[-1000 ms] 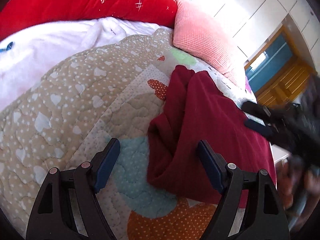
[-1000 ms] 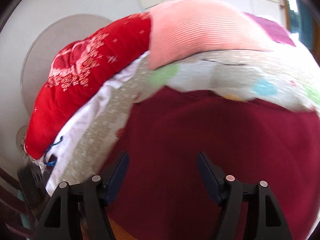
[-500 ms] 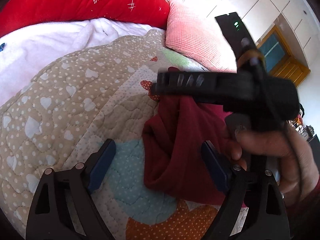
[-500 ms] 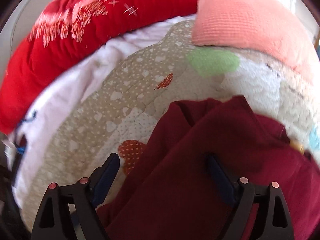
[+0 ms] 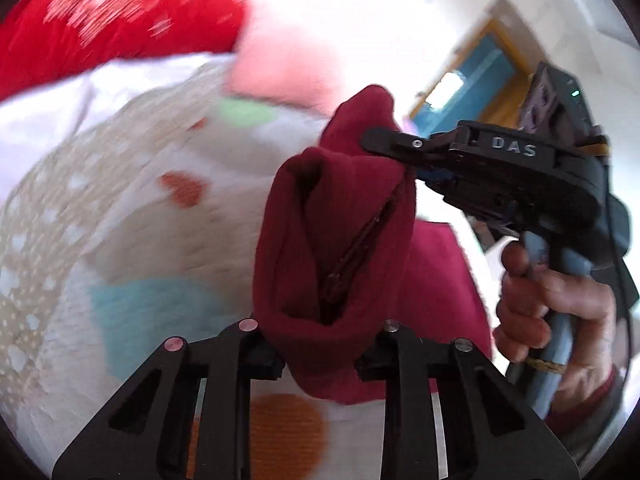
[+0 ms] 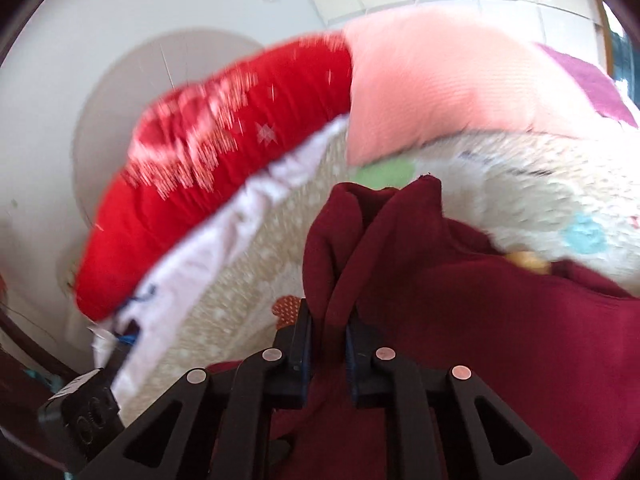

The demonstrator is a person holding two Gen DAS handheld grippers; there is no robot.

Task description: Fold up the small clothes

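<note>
Patchwork quilt (image 5: 132, 208) on the bed below me, red pillow (image 6: 224, 184) behind. Both my jaws are closing, pads pressing on the maroon garment (image 5: 336, 240): left gripper (image 5: 320, 364) bunches one thick fold, right gripper (image 6: 326, 344) another, cloth lifted, creased, seam showing.
</note>
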